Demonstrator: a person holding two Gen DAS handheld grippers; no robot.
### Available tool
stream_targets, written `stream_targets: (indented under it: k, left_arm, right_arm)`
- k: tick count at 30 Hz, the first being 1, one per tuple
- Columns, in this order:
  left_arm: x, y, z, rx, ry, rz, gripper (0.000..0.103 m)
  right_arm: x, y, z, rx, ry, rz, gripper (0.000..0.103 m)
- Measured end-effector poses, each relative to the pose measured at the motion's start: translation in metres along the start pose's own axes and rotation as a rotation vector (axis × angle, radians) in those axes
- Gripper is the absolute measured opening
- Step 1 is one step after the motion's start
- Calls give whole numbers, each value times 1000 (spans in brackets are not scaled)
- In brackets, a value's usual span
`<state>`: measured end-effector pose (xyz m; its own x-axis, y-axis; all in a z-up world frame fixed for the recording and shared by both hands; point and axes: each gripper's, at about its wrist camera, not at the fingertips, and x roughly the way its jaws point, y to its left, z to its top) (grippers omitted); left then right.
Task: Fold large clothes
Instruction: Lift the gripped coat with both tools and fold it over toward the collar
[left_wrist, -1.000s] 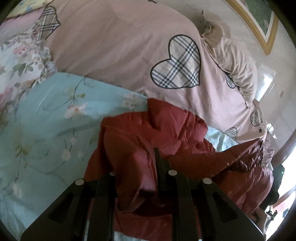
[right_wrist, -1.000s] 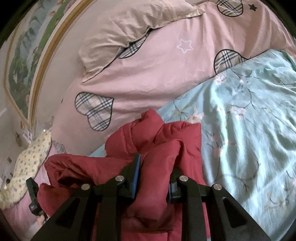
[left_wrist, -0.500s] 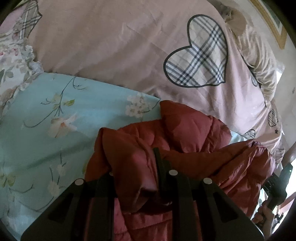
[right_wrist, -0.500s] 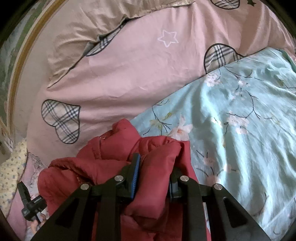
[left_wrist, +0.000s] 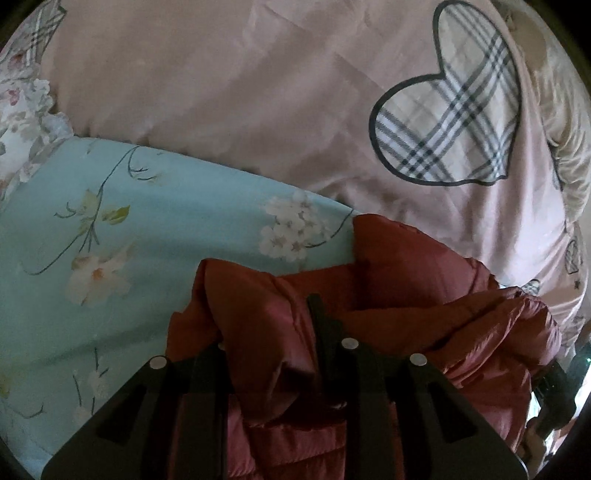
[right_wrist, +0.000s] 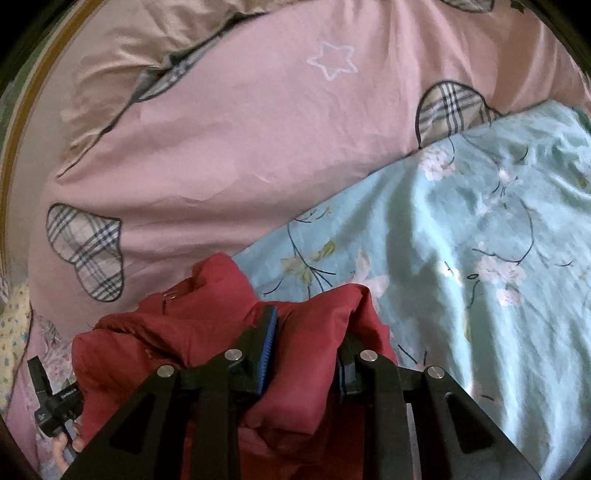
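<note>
Tilting downward toward the bed, the left gripper and right gripper each pinch a fold of the red puffer jacket. Left jaws are easing apart, fabric between them. Jacket lies bunched on the near blue floral sheet, pink quilt beyond.

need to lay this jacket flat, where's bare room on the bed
The blue floral sheet is bare right of the red jacket, up to the pink heart duvet. In the left view it is bare left of the jacket. Crowded where both grippers bunch the jacket.
</note>
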<state>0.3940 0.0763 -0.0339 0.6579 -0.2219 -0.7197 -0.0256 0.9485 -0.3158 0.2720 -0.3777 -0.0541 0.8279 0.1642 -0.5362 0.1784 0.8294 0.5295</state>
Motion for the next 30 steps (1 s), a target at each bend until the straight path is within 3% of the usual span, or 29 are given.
stream_targets:
  k: [6,12,18,22,25,27,30]
  left_arm:
    - [16,0,4,15,28,5,22]
    - [-11,7,-8,36,-2,-38,31]
    - [-80,-1,-43,105,-103,-88,39]
    - [-107,-24,-75,196,-98,-168,39]
    - [-106,-52,-100,292,-45,-203,42]
    - [-95,-72,-113,358,15,-153,43]
    - [-78,-90,-122,436,26,-22,43]
  right_arm:
    - [22,-9,1,42,17,-5,25]
    - [30,-9,0,40,19,-3,25]
    - [33,-11,-1,43,13,6,26]
    - [33,-10,-1,38,12,3,27]
    - [32,-7,-1,25,8,-6,28]
    - [31,-3,0,14,12,-11,30]
    - [18,6,3,-14,8,-6,39]
